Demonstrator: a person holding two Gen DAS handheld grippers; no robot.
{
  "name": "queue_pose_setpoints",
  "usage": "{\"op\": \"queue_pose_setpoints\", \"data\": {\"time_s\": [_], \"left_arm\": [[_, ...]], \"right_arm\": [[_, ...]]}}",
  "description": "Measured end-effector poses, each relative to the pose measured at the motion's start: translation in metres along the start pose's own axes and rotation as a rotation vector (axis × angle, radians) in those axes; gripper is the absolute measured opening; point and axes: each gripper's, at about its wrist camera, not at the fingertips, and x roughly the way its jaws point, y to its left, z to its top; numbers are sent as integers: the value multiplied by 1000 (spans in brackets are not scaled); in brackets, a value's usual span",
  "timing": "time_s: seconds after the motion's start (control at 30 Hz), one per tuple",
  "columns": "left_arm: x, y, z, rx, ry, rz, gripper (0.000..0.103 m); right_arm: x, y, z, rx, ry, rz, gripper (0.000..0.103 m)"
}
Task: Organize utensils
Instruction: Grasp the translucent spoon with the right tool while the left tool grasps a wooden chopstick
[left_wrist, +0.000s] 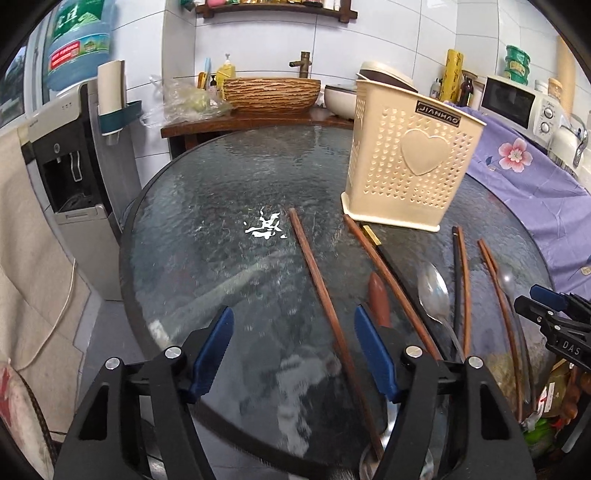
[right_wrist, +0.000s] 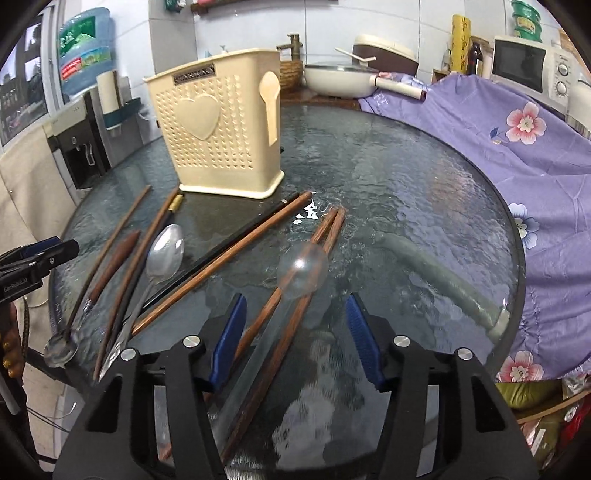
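Scene: round glass table (right_wrist: 406, 177), kitchen behind | Utensils: chopsticks (right_wrist: 295, 295) and spoons loose before cream caddy (right_wrist: 218, 133) | Left hand-held gripper (left_wrist: 293, 350), right hand-held gripper (right_wrist: 295, 343): parted, apparently empty | Step: approach; next, pinch one, lift to caddy.

Utensils (right_wrist: 207, 269) before holder (right_wrist: 218, 133) on table (right_wrist: 424, 192)
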Motion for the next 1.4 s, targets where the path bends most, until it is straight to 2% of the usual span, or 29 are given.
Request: {"op": "queue_pose_setpoints", "data": {"time_s": [0.37,0.63,0.93,1.3,1.4], "left_arm": [[32,9,27,0,48,-11,63],[52,3,39,3,82,-6,53],[73,-6,47,33,130,3,44],[85,-6,53,40,146,16,42],[88,-6,56,38,148,29,34]], "right_arm": [[27,6,11,7,57,-50,46],[36,4,17,35,69,-51,39],[39,4,24,45,79,-69,37],[40,5,24,39,70,-80,37],[40,4,24,36,71,-78,37]]}}
